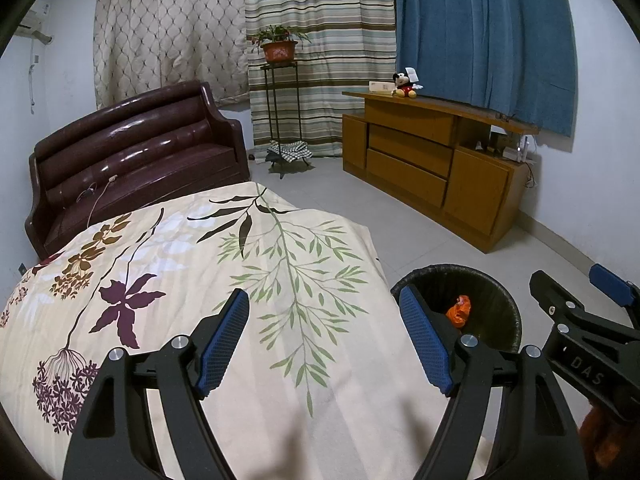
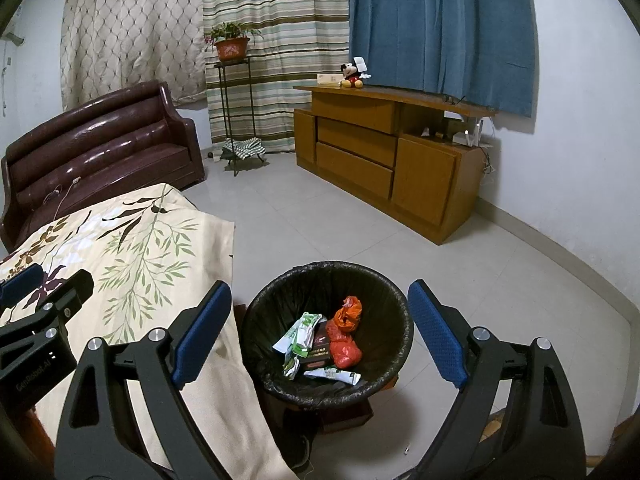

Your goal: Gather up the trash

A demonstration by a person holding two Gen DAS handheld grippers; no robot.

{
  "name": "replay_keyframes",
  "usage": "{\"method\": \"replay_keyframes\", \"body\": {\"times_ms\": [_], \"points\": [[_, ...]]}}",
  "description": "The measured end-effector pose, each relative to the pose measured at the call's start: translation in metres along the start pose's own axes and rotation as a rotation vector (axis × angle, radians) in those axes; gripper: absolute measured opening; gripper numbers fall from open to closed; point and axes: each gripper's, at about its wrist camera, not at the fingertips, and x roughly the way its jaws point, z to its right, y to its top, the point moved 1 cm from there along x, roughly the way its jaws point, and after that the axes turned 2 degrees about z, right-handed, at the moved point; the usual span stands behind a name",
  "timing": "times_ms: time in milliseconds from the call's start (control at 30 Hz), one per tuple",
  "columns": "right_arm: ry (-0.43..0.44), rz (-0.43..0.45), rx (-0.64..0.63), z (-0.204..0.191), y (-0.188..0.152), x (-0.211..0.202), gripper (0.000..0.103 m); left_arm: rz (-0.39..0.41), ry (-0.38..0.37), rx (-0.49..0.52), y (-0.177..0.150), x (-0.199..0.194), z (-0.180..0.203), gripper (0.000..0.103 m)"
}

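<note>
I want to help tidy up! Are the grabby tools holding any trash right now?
No. Both are open and empty: the left tool over the bedspread, the right tool over the trash bin.

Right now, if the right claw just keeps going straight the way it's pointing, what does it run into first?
Most likely the trash in the bin. The right claw stands open and empty, aimed down into the black-lined trash bin, so it would probably meet the orange bag and wrappers inside. Depth is hard to judge.

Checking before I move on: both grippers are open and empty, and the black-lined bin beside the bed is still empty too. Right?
Not quite. The bin isn't empty: the right wrist view shows orange bags, green-and-white wrappers and a dark box inside. Both the left gripper and right gripper are open and empty.
</note>
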Motion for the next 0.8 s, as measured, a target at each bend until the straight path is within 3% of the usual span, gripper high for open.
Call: {"method": "replay_keyframes", "body": {"times_ms": [800], "points": [[-0.001,0.001,0.001,0.0004,0.0002,0.0,0.088,-0.001,0.0,-0.003,-0.0029,-0.0031,0.0081,0.075]]}}
